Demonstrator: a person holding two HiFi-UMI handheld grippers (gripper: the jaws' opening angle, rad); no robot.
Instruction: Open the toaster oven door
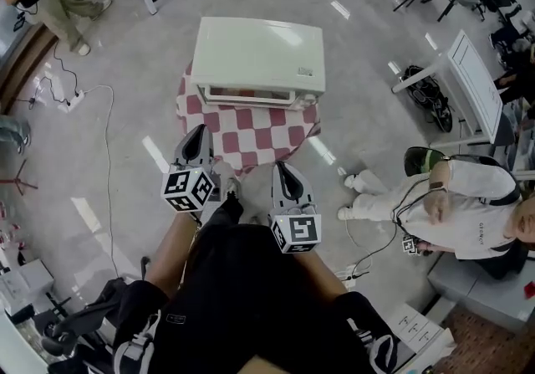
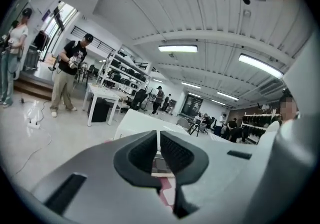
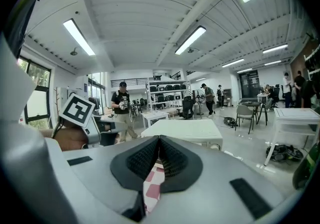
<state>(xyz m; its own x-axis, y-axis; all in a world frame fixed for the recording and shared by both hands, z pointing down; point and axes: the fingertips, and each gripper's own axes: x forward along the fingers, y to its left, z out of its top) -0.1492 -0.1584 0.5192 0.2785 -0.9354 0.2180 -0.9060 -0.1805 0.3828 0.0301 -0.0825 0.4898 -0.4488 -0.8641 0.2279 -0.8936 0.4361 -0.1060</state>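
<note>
One toaster oven: off-white boxy shell, flat top, door on the near face closed, sitting at the far side of one small round table with a red-and-white check cloth. Two grippers, left gripper and right gripper, both short of the table. Jaws together on both, nothing between them.

One toaster oven, one checkered tablecloth, two tongs
</note>
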